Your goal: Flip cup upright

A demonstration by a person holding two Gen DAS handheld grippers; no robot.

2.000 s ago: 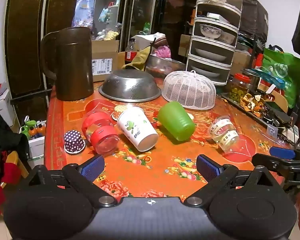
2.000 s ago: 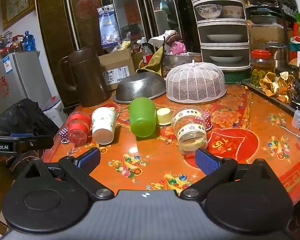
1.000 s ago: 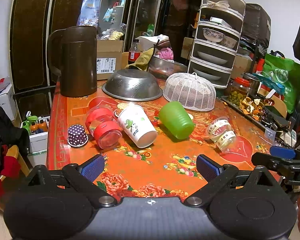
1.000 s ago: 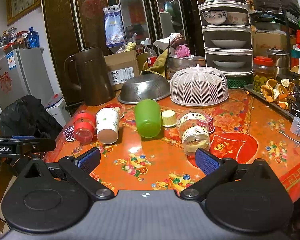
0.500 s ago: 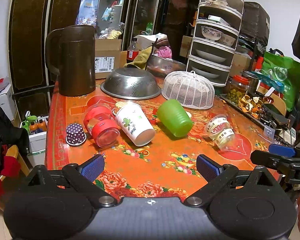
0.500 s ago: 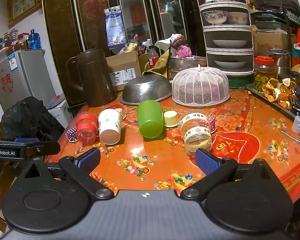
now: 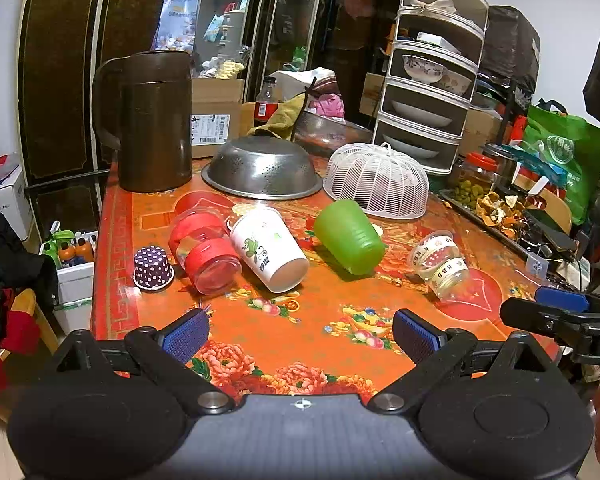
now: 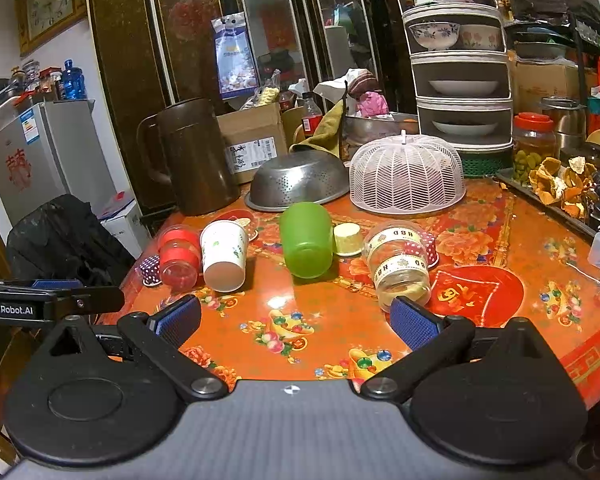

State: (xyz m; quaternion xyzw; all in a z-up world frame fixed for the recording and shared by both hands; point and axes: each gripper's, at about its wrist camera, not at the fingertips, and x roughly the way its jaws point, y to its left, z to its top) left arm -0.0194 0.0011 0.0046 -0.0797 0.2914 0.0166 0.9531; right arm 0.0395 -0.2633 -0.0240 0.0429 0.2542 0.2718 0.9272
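Change: both views pulled back a little from the cups over the last seconds, then eased in again; nothing on the tabletop moved.
Meaning for task: no cup touched yet; still at approach, all flipping left to do.
Left tool (image 7: 300,332): released, fingers wide apart, empty, hovering at the near edge.
Right tool (image 8: 296,320): released, spread wide, empty, also at the near edge.
Cups on their sides: white paper cup with green print (image 7: 269,249), green plastic cup (image 7: 349,237), clear red-banded plastic cup (image 7: 206,251), clear lidded cup with lettered band (image 7: 439,261).
Row spacing: red-banded and white cups touching; green cup apart; clear lidded cup farther right.
Nearby: small purple dotted cupcake liner (image 7: 152,268) close to the left edge of the orange floral tabletop (image 7: 284,328).
Open room: bare strip in front of the row.
Behind: upturned steel colander (image 7: 262,170), white mesh food cover (image 7: 378,180), tall brown plastic jug (image 7: 152,120); little room at the back.
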